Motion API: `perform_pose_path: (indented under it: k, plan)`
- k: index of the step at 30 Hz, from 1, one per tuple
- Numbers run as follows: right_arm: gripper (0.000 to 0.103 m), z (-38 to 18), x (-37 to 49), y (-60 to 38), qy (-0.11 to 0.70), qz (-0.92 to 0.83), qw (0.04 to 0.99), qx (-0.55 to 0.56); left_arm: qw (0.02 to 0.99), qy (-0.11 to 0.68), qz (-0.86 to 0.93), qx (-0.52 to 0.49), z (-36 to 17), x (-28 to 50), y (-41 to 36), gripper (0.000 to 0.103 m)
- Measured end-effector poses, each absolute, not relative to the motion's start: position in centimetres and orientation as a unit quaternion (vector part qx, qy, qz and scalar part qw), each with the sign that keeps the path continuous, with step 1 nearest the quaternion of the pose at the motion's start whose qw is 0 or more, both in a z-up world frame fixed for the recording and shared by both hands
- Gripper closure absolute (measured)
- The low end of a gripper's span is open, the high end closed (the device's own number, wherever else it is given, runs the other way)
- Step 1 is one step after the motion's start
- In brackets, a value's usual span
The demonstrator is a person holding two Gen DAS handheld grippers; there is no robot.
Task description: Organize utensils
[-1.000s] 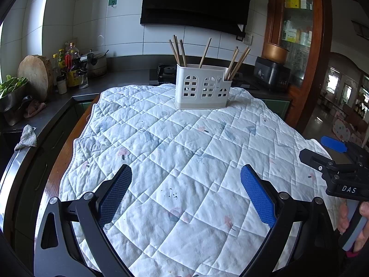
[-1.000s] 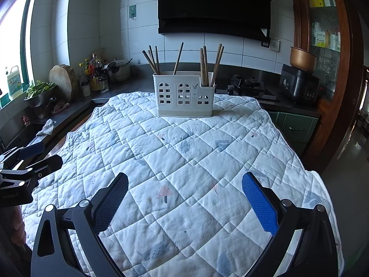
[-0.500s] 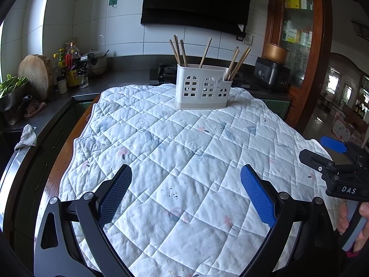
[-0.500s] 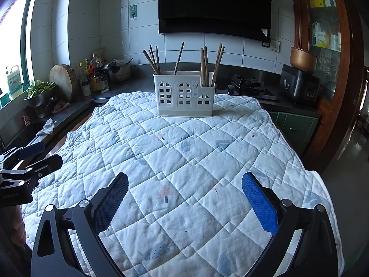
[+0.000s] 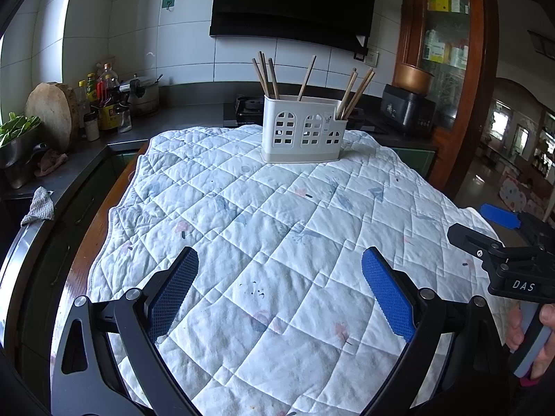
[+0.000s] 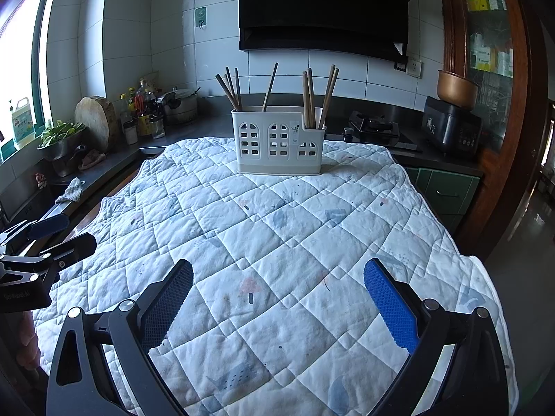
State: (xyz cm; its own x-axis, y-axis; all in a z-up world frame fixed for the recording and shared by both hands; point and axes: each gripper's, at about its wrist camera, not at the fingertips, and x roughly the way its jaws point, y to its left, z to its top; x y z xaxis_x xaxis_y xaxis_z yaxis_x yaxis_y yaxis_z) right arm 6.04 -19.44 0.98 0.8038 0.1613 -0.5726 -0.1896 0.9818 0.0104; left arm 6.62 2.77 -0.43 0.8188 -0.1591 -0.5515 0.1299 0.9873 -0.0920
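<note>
A white utensil holder (image 5: 303, 131) with arched cut-outs stands at the far end of the quilted cloth (image 5: 277, 228); it also shows in the right wrist view (image 6: 279, 144). Several wooden chopsticks (image 5: 355, 92) stand upright in its compartments, also seen in the right wrist view (image 6: 310, 97). My left gripper (image 5: 279, 289) is open and empty, low over the near part of the cloth. My right gripper (image 6: 277, 298) is open and empty, also near the front. Each gripper shows at the edge of the other's view.
A dark counter (image 5: 173, 118) runs behind and to the left with bottles (image 5: 104, 100), a wooden chopping block (image 5: 52, 114) and a pot. A stove (image 6: 374, 128) and a black cooker (image 6: 451, 128) sit at the back right. The cloth-covered table's right edge drops to the floor.
</note>
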Motion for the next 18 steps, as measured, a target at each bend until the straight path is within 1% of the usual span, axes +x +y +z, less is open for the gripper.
perform_pose_path:
  k: [18]
  plan:
    - [0.007,0.97,5.95,-19.42,0.298,0.092,0.95,-0.024,0.957,0.28,-0.074,-0.021,0.15,6.18,2.86,0.009]
